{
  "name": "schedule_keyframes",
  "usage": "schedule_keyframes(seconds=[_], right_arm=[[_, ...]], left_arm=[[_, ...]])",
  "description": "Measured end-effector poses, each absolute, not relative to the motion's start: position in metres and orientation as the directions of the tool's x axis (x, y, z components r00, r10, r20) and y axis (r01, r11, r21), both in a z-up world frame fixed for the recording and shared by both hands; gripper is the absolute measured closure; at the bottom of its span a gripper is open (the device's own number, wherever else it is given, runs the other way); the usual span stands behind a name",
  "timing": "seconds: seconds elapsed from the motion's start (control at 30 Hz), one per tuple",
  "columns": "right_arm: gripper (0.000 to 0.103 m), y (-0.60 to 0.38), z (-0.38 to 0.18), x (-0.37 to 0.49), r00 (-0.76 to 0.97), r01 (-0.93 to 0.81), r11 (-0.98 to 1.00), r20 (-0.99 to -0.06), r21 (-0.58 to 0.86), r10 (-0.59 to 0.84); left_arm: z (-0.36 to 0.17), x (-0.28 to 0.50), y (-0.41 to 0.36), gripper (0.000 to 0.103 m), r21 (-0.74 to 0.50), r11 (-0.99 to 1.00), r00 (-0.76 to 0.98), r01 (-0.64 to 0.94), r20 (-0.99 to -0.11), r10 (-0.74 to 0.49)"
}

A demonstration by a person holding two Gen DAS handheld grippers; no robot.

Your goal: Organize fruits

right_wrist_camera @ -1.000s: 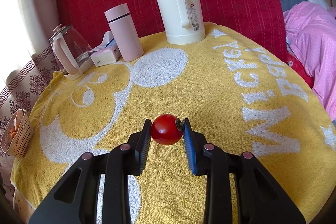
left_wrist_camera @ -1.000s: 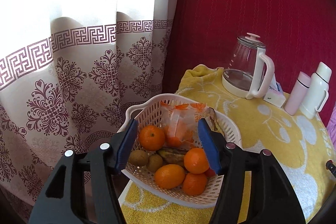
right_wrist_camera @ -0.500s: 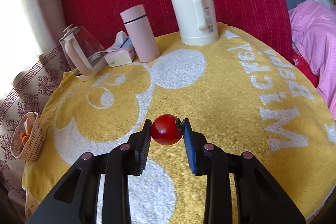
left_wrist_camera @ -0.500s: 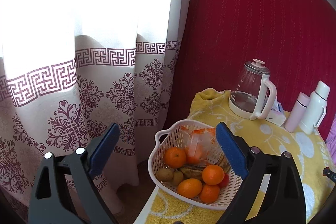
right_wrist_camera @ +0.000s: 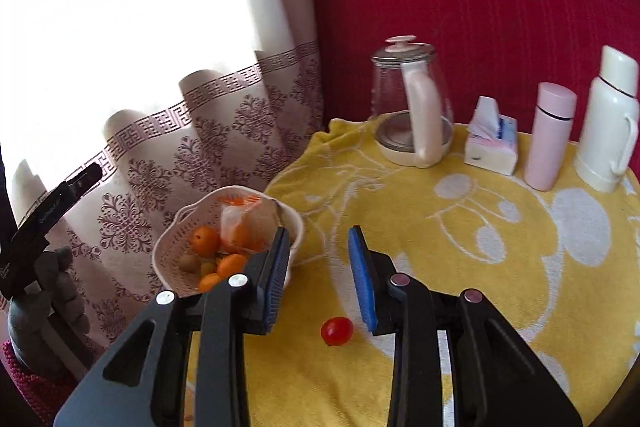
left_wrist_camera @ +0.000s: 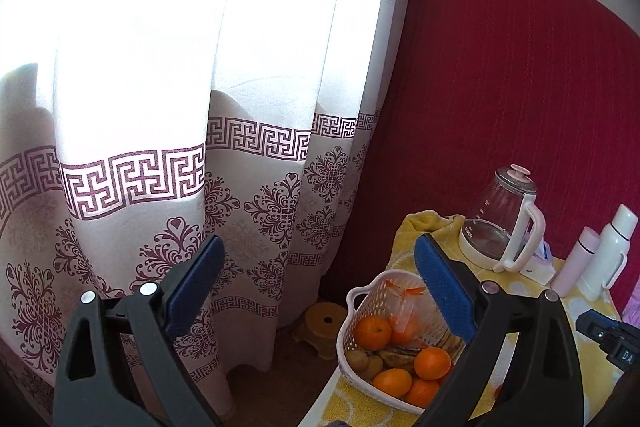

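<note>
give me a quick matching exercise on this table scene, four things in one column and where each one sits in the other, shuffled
Things:
1. cherry tomato
2. oranges
3. tissue pack
4. white thermos

Places:
a. between the glass kettle and the pink flask
b. on the yellow towel, below the open right gripper
c. far right of the back row
d. inside the white basket

Pairs: 1-b, 2-d, 3-a, 4-c

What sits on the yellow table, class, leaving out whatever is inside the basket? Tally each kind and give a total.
Kettle: 1
Tissue box: 1
Flasks: 2
Basket: 1
Tomato: 1
Total: 6
</note>
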State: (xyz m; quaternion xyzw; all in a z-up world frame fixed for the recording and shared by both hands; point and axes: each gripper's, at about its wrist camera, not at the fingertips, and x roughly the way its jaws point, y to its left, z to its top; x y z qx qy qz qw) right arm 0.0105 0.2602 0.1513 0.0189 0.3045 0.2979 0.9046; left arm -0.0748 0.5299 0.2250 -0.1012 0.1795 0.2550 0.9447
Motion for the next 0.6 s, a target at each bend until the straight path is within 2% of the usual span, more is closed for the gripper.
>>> schedule_keyframes(seconds=[0.13, 0.23, 0.37, 0.6], right_arm=[[0.072, 0.306, 0.149, 0.000, 0.594, -0.598, 0.780, -0.551, 0.184, 0.586], [0.072, 0.304, 0.140, 0.003, 0.605, -0.576, 0.796, -0.559, 0.185, 0.567], [0.071, 0.280, 0.107, 0.020, 0.582, -0.495, 0.838, -0.628, 0.230, 0.516], [0.071, 0.282, 0.056, 0.010, 0.467, -0.515, 0.816, -0.712, 0.263, 0.524]], left_arm=[[0.230, -0.081, 0.532, 0.006, -0.089, 0.849, 0.808, -0.521, -0.371, 0.457], [0.232, -0.083, 0.535, 0.006, -0.096, 0.850, 0.813, -0.518, -0.363, 0.454], [0.230, -0.082, 0.541, 0.005, -0.111, 0.842, 0.808, -0.528, -0.373, 0.457], [0.228, -0.077, 0.534, 0.005, -0.102, 0.853, 0.812, -0.512, -0.380, 0.442]])
